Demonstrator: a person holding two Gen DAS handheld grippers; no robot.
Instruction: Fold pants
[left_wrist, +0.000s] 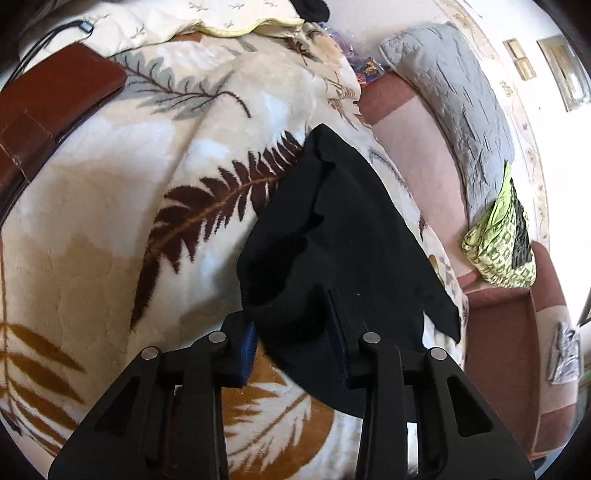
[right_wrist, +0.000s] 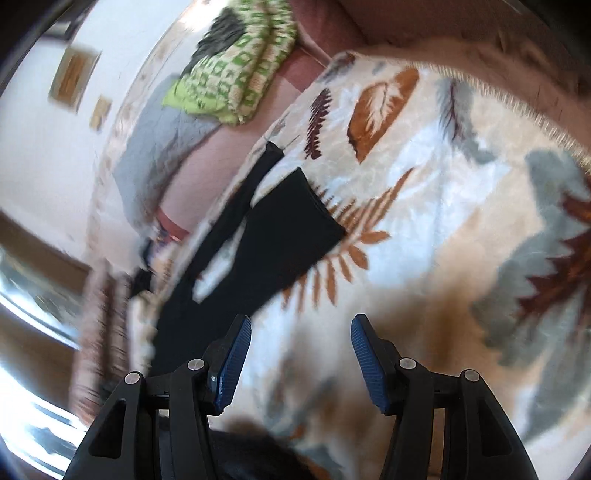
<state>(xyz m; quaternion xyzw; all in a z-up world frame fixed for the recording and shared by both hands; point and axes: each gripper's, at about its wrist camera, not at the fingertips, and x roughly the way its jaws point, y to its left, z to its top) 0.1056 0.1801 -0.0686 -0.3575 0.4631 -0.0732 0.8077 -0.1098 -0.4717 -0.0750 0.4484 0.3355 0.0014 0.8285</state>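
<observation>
Pants (right_wrist: 284, 225), black, lay on the leaf-print blanket (right_wrist: 443, 206), 2 legs still splayed apart; folding appeared barely begun. Their long axis ran from 7 toward 1 o'clock in the right view. Left gripper (left_wrist: 295, 343) had fabric bunched between its jaws; right gripper (right_wrist: 301, 354) stood wide, holding nothing.

Both tongs are showing matte black angular linkage arms with triangular cutouts and round silver pins; ribbed blue pads (right_wrist: 364, 354) are lining the inner fingertips (left_wrist: 248, 341).
</observation>
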